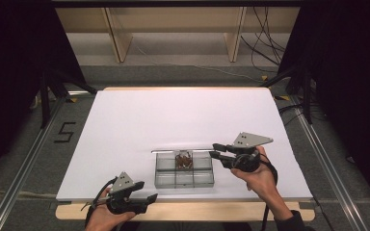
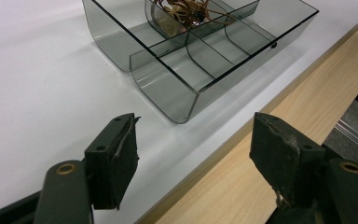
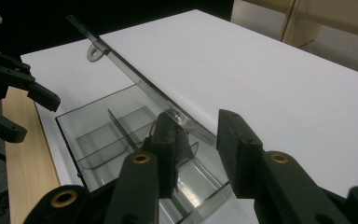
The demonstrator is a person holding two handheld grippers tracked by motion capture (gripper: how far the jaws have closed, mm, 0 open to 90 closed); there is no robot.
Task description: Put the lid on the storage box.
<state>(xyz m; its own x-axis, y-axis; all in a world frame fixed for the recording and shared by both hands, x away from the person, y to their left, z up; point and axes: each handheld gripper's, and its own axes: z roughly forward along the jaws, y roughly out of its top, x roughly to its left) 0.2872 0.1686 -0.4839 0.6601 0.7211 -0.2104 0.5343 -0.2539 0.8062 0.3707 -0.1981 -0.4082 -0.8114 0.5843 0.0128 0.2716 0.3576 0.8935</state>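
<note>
Smoke-grey clear plastic organiser box (image 1: 184, 169) with dividers sits low centre in the high view, near the front edge of the white table sheet (image 1: 139, 120); its thin transparent lid (image 1: 183, 150) stands raised along the far side, I judge so the compartments stay reachable; a tangle of thin brown wire (image 1: 184, 160) lies in a far middle compartment. My right gripper (image 1: 214, 149) reaches the lid's right end; in the right gripper view its jaws straddle the lid edge (image 3: 168, 109) with a gap showing, so I cannot tell if the pads press it. My left gripper (image 1: 151, 199) waits at lower left over the wooden table edge (image 1: 197, 210), jaws spread on nothing. Wire detail is too small to make out; the box's far corner is cut off in the left gripper view.
</note>
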